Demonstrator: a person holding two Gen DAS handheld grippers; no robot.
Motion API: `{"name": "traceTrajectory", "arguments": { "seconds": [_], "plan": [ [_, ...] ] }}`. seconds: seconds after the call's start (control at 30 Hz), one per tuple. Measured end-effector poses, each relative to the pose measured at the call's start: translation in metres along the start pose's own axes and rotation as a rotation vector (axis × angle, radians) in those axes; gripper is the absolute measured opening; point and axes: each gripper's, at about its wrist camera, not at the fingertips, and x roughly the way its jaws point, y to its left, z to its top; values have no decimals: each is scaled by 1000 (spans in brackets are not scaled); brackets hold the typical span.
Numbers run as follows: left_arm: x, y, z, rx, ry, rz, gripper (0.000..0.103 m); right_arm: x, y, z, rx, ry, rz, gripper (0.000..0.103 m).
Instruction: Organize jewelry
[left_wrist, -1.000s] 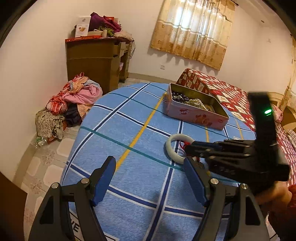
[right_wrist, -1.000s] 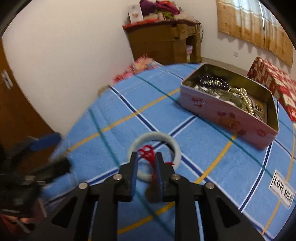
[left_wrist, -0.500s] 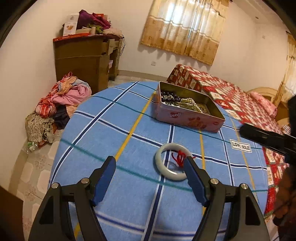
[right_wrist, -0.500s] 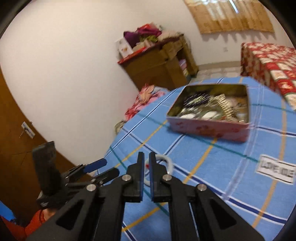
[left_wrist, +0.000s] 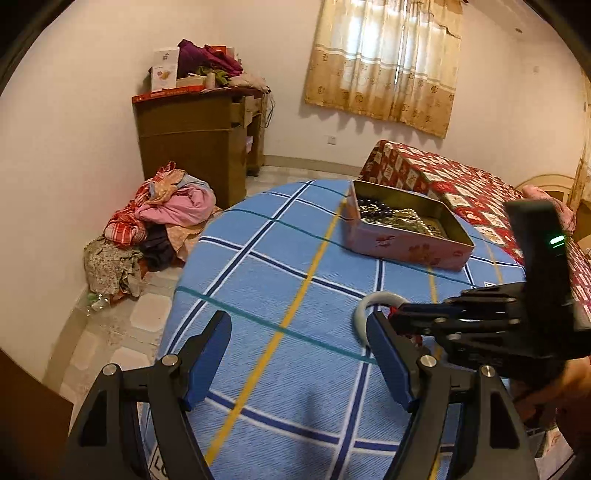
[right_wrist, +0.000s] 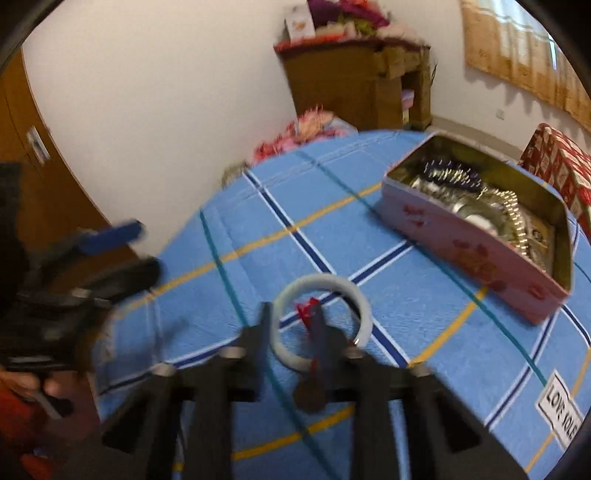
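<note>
On the table, far right: your pink tin (right_wrist: 476, 258) sits with its lid off on the blue checked cloth (left_wrist: 280, 266).
Tin contents: dark beads (left_wrist: 371, 210) at its far-left end, a pearl strand (right_wrist: 511, 214) beside them, and more metal pieces too blurred to name.
Tin markings: red prints on the pink side wall; you cannot read any word there now.
Cloth label: a white tag (right_wrist: 559, 406) at the near right reads "LOVE", with a second word that looks like "IOLE".
Box on the far cabinet: a white carton (left_wrist: 164, 70) with a picture; its print is too small to read.
Bangle: the pale jade bangle (right_wrist: 325, 291) with a red cord (right_wrist: 308, 314) lies flat on the cloth, near you and well apart from the tin.
Your right gripper (right_wrist: 291, 325): fingers set narrow, one outside the bangle's near-left rim and one inside the ring over the cord; whether they pinch the rim cannot be told through the blur.
Your left gripper (left_wrist: 297, 354): spread wide, holding nothing, above the cloth left of the bangle.
Change from half a second ago: your right gripper was raised with fingers nearly together; it has dropped onto the bangle and parted slightly. The tin has stayed put.
</note>
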Motion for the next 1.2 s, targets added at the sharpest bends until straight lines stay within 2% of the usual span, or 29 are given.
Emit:
{"name": "traceTrajectory", "arguments": {
  "seconds": [0.07,0.17,0.2,0.33,0.43,0.53,0.6,0.67,0.73,0.8,0.83,0.87,0.9,0.93,1.0,1.03,1.07,1.13,1.2],
  "plan": [
    [2,2,0,-14,2,-9,76,14,-4,-3,-16,46,-11,12],
    [7,2,0,-21,11,-19,76,11,-8,-1,-11,48,-56,10],
    [7,1,0,-19,11,-20,76,4,-12,0,10,18,-60,9],
    [9,-1,-1,-11,13,-30,76,-49,-44,-2,232,-180,108,6],
    [13,-3,-1,-18,23,-43,76,-83,-55,-8,315,-280,188,6],
    [22,-8,1,-22,51,-84,76,-110,-54,-15,325,-334,180,6],
    [29,-14,4,-8,70,-85,76,-117,-46,-19,318,-338,143,6],
    [37,-18,8,-17,85,-67,76,-111,-38,-18,258,-311,45,12],
    [36,-16,9,-47,81,-80,76,-94,-30,-17,215,-248,34,16],
    [31,-14,10,-66,72,-93,76,-79,-27,-20,190,-195,31,33],
    [28,-14,9,-62,66,-89,76,-72,-27,-21,185,-187,19,54],
    [26,-13,9,-56,60,-79,76,-66,-27,-22,182,-187,13,70],
    [23,-12,8,-48,55,-63,76,-61,-25,-23,174,-188,6,72],
    [20,-10,7,-43,51,-50,76,-58,-24,-21,164,-184,-1,72],
    [20,-7,5,-44,56,-43,76,-48,-19,-19,126,-170,-15,59],
    [20,-6,5,-46,59,-42,76,-38,-15,-16,98,-141,-40,39],
    [20,-5,5,-49,59,-43,76,-31,-14,-15,80,-117,-56,29],
    [21,-3,5,-57,58,-42,76,-20,-10,-18,42,-75,-77,26],
    [21,-1,5,-63,57,-46,76,-14,-9,-21,27,-49,-85,16]
  ]
}}
